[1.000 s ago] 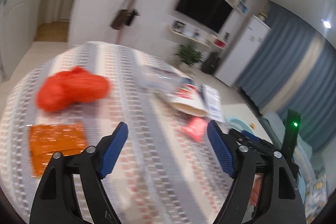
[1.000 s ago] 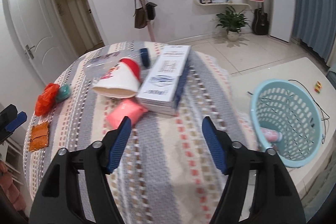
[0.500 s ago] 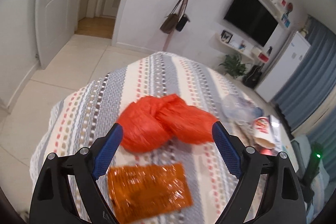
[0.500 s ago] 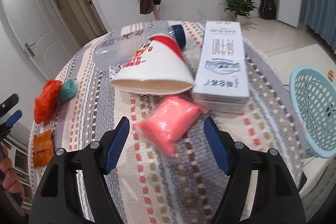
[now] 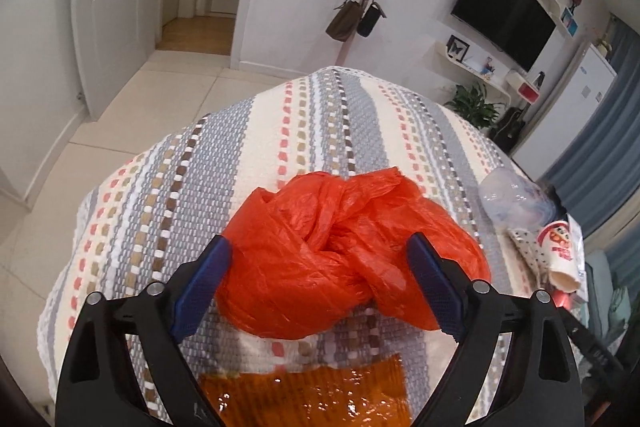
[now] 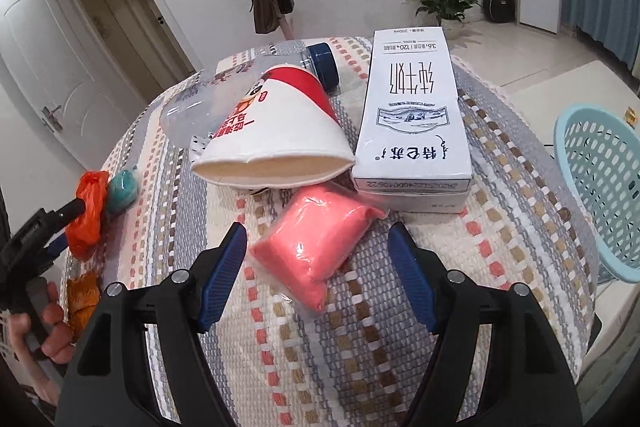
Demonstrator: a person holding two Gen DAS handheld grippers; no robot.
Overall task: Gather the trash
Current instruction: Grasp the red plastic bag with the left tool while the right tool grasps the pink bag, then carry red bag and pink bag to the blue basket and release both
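Trash lay scattered on my striped tablecloth (image 5: pixel 352 115). My left gripper (image 5: pixel 320 275) had just been widening, its fingers spread around the knotted orange bag (image 5: pixel 340 259). My right gripper (image 6: pixel 318 259) stood spread around the pink packet (image 6: pixel 316 239).

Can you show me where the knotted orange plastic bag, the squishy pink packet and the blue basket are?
knotted orange plastic bag (image 5: pixel 344 259), left wrist view, on the knot
squishy pink packet (image 6: pixel 316 239), right wrist view, its middle
light blue plastic basket (image 6: pixel 600 183), right wrist view, its mesh wall
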